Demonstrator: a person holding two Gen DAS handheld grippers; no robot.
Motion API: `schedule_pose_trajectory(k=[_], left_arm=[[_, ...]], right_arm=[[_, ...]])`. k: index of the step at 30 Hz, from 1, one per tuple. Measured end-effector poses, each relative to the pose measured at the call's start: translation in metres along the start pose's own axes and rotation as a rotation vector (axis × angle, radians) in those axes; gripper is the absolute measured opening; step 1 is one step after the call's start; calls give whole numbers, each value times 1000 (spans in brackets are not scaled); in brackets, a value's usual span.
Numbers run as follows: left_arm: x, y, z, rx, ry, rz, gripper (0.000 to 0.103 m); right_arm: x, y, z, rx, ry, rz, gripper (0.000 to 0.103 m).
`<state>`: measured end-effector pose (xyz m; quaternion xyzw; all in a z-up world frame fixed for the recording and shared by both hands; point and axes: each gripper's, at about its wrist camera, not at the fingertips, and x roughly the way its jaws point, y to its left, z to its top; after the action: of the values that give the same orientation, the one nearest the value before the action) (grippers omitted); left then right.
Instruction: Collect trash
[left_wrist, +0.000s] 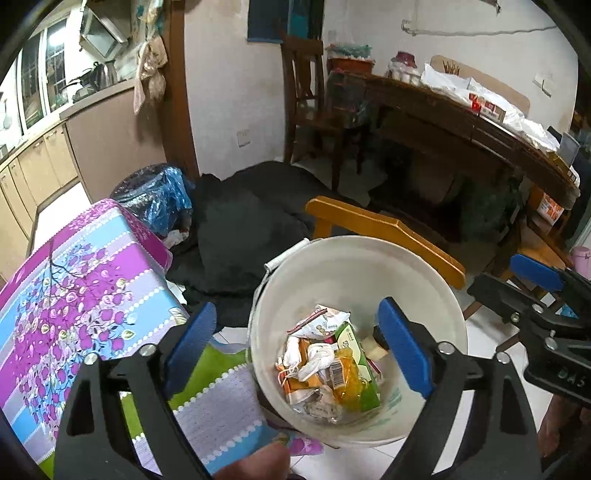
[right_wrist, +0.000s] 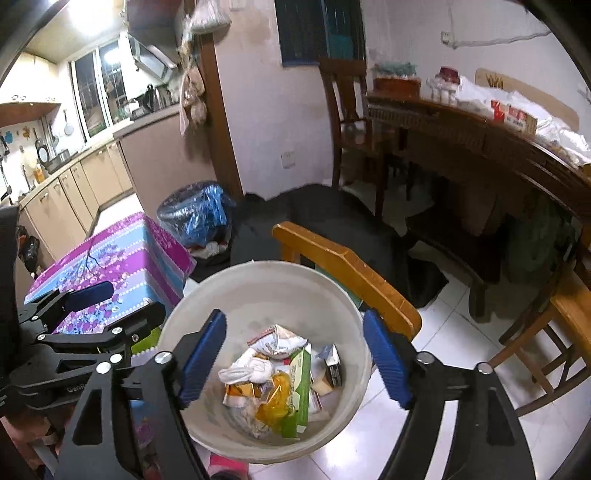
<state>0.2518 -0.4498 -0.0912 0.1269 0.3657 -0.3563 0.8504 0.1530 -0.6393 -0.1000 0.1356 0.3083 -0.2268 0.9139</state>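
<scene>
A white bucket (left_wrist: 354, 266) stands on the tiled floor below both grippers; it also shows in the right wrist view (right_wrist: 258, 284). It holds trash (left_wrist: 328, 365): a green carton, crumpled wrappers, white tissue and yellow plastic, seen too in the right wrist view (right_wrist: 280, 380). My left gripper (left_wrist: 299, 350) is open and empty above the bucket's left rim. My right gripper (right_wrist: 295, 358) is open and empty above the bucket's mouth. Each gripper shows at the edge of the other's view, the right one (left_wrist: 535, 295) and the left one (right_wrist: 88, 306).
A table with a purple and blue flowered cloth (left_wrist: 74, 288) stands left of the bucket. A yellow wooden chair (left_wrist: 384, 232) is right behind it. A black cloth heap (left_wrist: 251, 214), a bin with a blue bag (left_wrist: 155, 195) and a dark cluttered table (left_wrist: 461, 122) lie farther back.
</scene>
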Motion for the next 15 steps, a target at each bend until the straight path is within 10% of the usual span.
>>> schedule_pose_trajectory(k=[15], left_arm=[[-99,45,-36,-67,-236,52,97]], right_arm=[[-106,46,-65,-13,-264,16,98]])
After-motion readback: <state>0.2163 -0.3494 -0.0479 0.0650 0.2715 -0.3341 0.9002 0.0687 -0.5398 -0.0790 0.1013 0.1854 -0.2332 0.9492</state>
